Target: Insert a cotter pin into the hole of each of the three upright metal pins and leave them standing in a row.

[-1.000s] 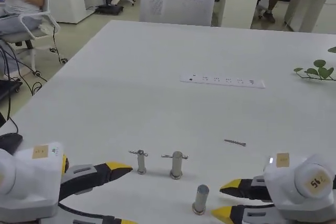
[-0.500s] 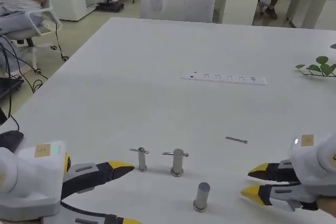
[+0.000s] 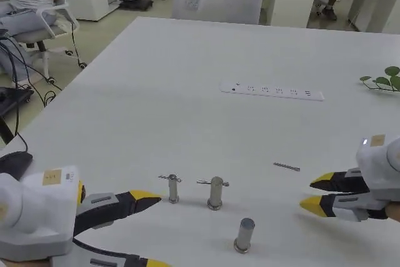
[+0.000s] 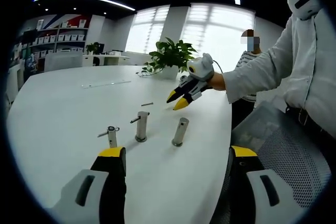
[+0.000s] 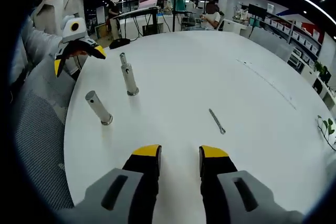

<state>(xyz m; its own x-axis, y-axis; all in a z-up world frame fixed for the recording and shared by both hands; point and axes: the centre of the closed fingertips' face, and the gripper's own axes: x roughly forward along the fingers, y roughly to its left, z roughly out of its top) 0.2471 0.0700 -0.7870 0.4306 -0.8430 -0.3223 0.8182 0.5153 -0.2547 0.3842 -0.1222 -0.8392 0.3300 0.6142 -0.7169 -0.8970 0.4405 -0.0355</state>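
Nearest me, along the near edge of the desk (image 3: 156, 92), the left claw (image 3: 161, 232) hangs low with its jaws spread wide and nothing in them. It's pointed at the pins, so my guess is it's parked there to steady one when needed.

Just past it, about midway along that near edge, stands the bare pin (image 3: 244, 234). It's upright, and in the right gripper view you can see the cross hole near its top is empty. It sits a bit closer to the edge than the other two, so it isn't really in the row yet.

Over by the right edge the right claw (image 3: 307, 193) hovers with a modest gap between its jaws, also holding nothing.

A little further in are the left-hand pin (image 3: 173, 189) and the middle pin (image 3: 215, 193), side by side and both already pinned through the top. So I'd call it two of three done.

Beyond those, toward the right edge, the loose cotter pin (image 3: 286, 167) lies flat on the desk. It's well apart from the bare pin and near the right claw, which I reckon is lined up to grab it. It's thin and flat on the surface, so it could be fiddly to pinch.

Way back, a power strip (image 3: 272, 91) lies across the desk, and a plant (image 3: 381, 80) pokes in at the right edge.
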